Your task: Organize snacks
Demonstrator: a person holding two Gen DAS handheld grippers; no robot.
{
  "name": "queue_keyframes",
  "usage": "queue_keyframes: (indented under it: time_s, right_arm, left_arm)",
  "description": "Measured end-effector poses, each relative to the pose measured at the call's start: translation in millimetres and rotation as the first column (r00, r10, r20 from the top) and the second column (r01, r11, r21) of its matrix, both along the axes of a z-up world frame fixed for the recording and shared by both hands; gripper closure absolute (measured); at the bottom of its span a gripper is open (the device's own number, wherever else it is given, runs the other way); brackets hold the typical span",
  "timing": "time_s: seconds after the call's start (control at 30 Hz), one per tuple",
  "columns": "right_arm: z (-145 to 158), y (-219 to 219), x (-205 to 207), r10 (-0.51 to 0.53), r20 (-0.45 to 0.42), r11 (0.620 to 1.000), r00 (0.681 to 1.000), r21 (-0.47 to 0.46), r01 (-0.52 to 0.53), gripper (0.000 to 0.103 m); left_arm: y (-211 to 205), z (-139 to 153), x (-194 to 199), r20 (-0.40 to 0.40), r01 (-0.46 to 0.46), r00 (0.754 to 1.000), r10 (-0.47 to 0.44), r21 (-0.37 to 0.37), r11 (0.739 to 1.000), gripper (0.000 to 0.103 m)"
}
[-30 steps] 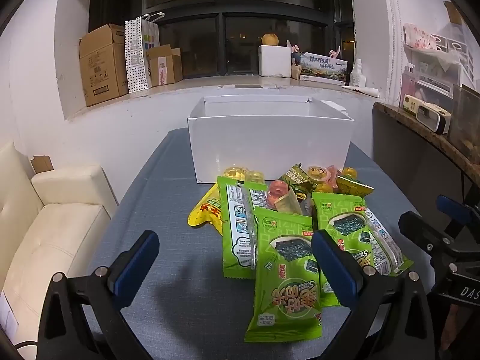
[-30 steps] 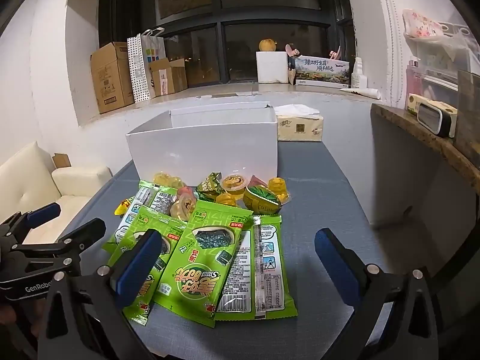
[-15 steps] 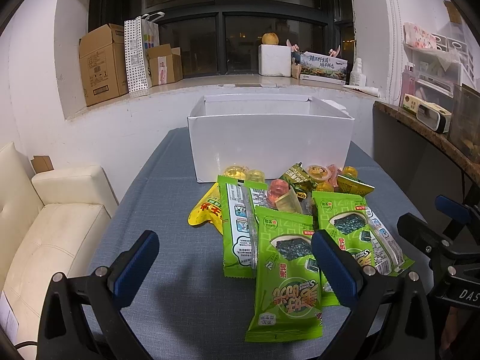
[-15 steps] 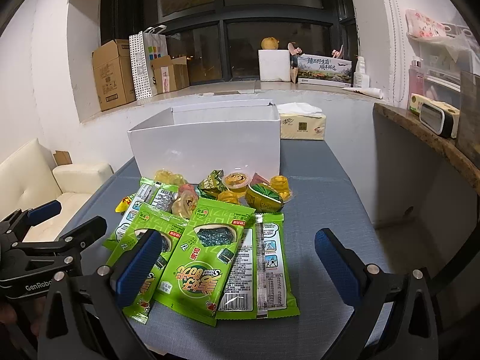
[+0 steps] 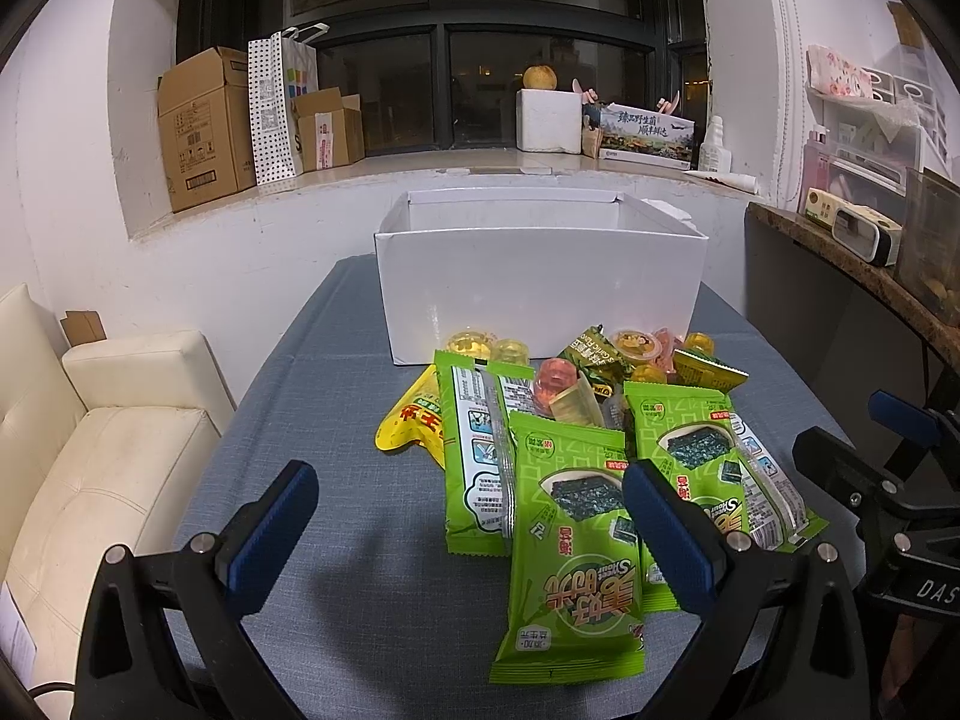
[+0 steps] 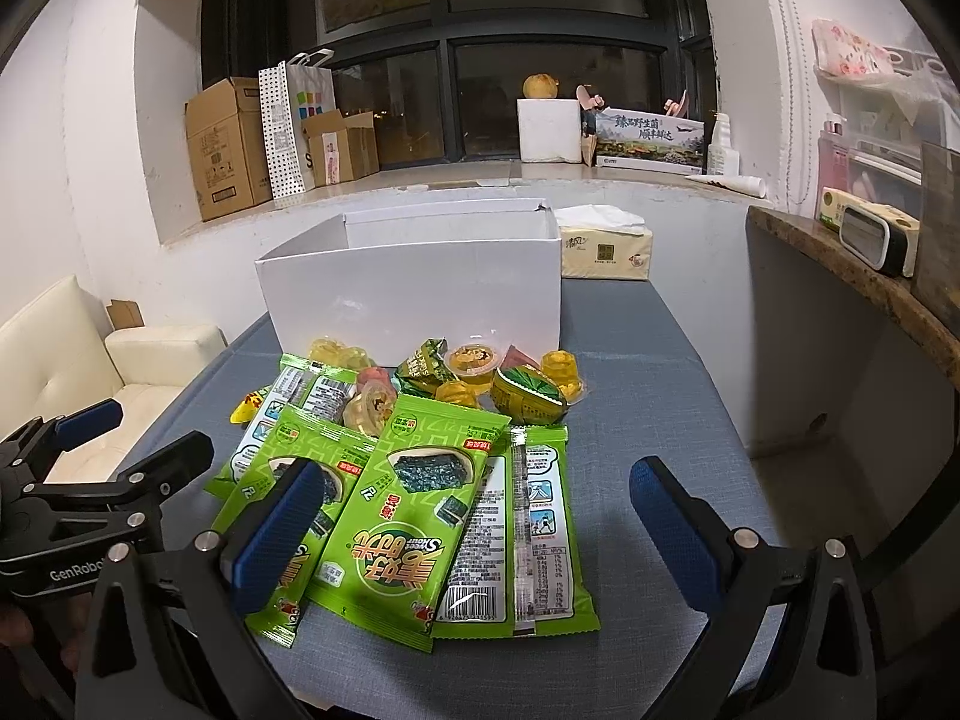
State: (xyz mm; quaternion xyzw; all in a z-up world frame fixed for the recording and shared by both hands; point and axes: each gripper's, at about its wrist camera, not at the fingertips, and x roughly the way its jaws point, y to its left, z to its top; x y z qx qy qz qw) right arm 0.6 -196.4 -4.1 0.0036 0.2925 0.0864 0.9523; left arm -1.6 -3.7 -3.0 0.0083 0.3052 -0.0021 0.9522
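Nothing appears sorted yet: every snack I can see lies in a heap on the blue-grey bench (image 5: 336,396) just in front of the white box (image 5: 540,282), with four green seaweed packs (image 6: 396,516) nearest, a yellow pouch (image 5: 414,420) at the left edge, and jelly cups (image 6: 471,359) and small wrapped sweets (image 6: 528,399) close against the box wall. What I can see of the box's inside looks bare, though its floor is hidden behind the front wall, so I cannot be sure. Both the left gripper (image 5: 474,534) and the right gripper (image 6: 474,531) hover spread wide and hold nothing, short of the pile, so by my reckoning the whole job is left.
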Motion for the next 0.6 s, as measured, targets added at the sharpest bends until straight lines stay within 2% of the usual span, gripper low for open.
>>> queue_keyframes:
  time_s: [0.6]
  right_arm:
    - [-0.4, 0.3, 0.2, -0.001, -0.004, 1.0, 1.0, -0.003, 0.001, 0.0]
  left_arm:
    - [-1.3, 0.4, 0.7, -0.004, 0.007, 1.0, -0.007, -0.002, 1.0, 0.0]
